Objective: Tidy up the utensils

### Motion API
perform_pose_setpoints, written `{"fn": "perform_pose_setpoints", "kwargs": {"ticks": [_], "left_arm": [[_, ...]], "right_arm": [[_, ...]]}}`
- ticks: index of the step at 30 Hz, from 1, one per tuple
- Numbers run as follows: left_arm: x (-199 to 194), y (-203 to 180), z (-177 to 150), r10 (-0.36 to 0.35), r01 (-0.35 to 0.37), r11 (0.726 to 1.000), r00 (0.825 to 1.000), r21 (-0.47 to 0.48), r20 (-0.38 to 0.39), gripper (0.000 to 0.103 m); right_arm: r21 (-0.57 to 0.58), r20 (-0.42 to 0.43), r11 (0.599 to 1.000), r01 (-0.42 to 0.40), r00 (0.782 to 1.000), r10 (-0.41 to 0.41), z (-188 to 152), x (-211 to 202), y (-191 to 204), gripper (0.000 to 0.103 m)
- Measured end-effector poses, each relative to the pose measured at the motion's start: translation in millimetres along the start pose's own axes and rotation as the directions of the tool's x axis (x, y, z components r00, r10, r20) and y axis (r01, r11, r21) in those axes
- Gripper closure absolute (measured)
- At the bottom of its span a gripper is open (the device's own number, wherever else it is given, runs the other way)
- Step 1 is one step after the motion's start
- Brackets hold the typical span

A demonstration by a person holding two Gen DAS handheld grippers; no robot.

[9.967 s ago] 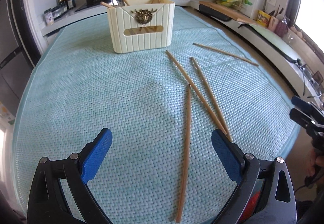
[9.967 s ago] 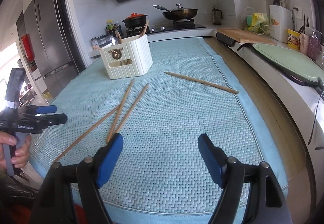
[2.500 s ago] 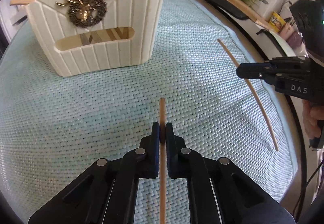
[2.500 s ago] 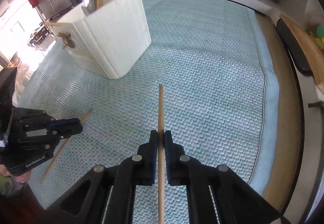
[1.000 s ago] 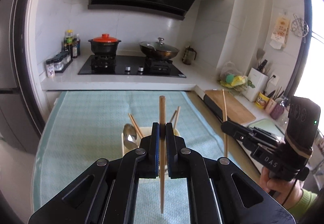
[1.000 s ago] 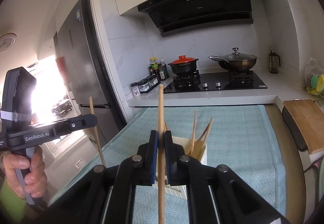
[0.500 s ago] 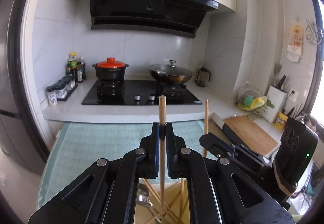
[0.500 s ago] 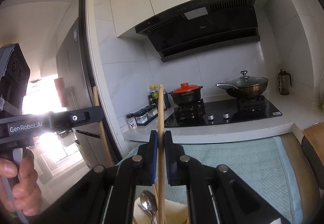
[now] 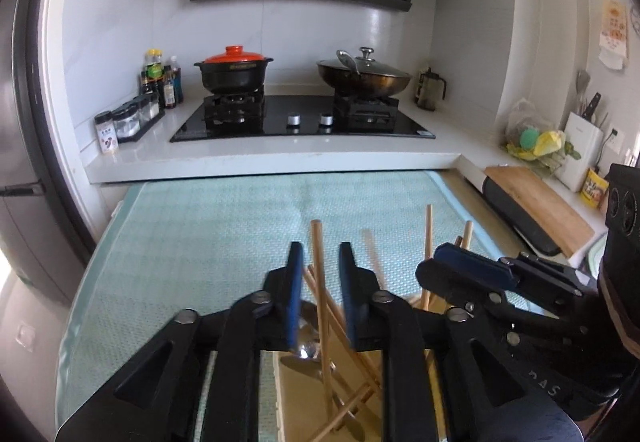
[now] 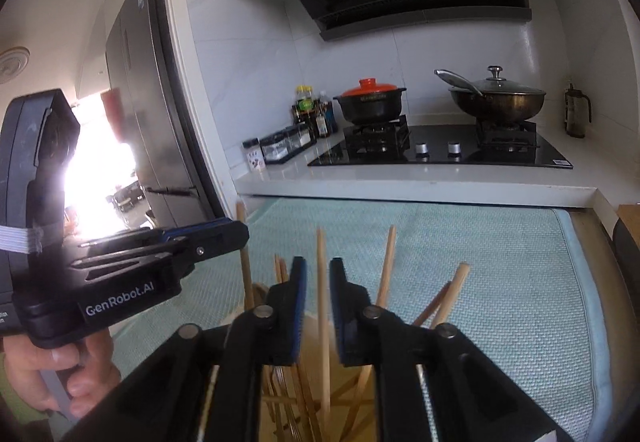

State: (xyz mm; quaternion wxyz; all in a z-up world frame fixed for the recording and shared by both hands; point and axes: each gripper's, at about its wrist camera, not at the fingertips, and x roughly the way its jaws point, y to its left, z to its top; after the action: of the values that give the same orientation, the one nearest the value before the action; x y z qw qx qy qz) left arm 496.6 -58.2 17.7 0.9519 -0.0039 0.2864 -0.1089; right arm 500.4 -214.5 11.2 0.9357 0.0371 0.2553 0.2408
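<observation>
1. Both grippers now parted: 0.5 s back each was clamped on an upright chopstick, now gaps show either side of the sticks.
2. Left gripper: jaws apart, chopstick standing loose between them, lower end down in the holder w/ a spoon and other sticks.
3. Right gripper: jaws apart too, second chopstick free between them, tip dropped among the sticks in the holder below.
4. Seen from left cam, right gripper sits just right of the left one, over the same holder; holder on the teal mat, stove far behind.
5. Meaning for task: looks like both sticks released into the holder, so this pair prob. done.
6. Next likely: lift both grippers straight up, clear of stick tops, avoid snagging; then check mat for leftovers, not visible from here.
</observation>
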Motion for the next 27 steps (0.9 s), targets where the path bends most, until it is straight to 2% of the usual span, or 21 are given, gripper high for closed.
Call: {"fn": "perform_pose_setpoints", "kwargs": {"ticks": [2,3,7,11,13,15,19,21,25,27], "left_arm": [[-14.6,-0.5,-5.3,0.02,-0.02,1.0,0.999,-0.004,0.038,0.033],[-22.8,0.0,-6.3,0.021,-0.021,1.0,0.998,-0.004,0.057,0.026],[-54.6,-0.5,-14.6,0.032,-0.033,0.999,0.996,0.004,0.078,0.018],[-87.8,-3.5,-28.1,0.075,-0.077,0.997,0.992,0.02,0.105,0.006],[-105.7,-6.9,-36.8,0.097,-0.101,0.994,0.989,0.029,0.113,0.004],[-121.7,-11.2,-45.7,0.129,-0.135,0.99,0.985,0.048,0.112,0.001],[-159.3,-22.9,-66.7,0.195,-0.207,0.975,0.972,0.086,0.129,0.001],[-176.6,-24.9,-75.6,0.199,-0.211,0.974,0.97,0.082,0.138,0.001],[-207.3,-29.9,-92.5,0.174,-0.184,0.98,0.976,0.071,0.129,0.001],[-218.7,-31.5,-100.5,0.168,-0.175,0.983,0.979,0.052,0.117,0.0]], "right_arm": [[0.011,-0.002,1.0,0.013,1.0,-0.013,-6.1,-10.4,0.5,0.037],[0.023,0.012,1.0,0.018,1.0,-0.018,-8.2,-19.0,0.4,0.037],[0.051,0.016,0.998,0.04,0.999,-0.04,-14.2,-53.7,5.4,0.037],[0.046,0.04,0.997,0.065,0.997,-0.067,-24.6,-98.5,23.7,0.036],[0.029,0.051,0.997,0.078,0.995,-0.08,-30.3,-121.2,38.2,0.032],[0.003,0.058,0.994,0.113,0.992,-0.113,-36.4,-143.3,56.4,0.019],[-0.032,0.084,0.985,0.17,0.982,-0.167,-48.5,-183.0,90.4,0.013],[-0.031,0.083,0.979,0.199,0.977,-0.196,-53.9,-196.9,103.1,0.008],[-0.004,0.096,0.97,0.244,0.965,-0.243,-66.1,-222.6,119.1,0.006],[0.006,0.09,0.97,0.243,0.966,-0.243,-70.7,-232.3,124.3,0.002]]}}
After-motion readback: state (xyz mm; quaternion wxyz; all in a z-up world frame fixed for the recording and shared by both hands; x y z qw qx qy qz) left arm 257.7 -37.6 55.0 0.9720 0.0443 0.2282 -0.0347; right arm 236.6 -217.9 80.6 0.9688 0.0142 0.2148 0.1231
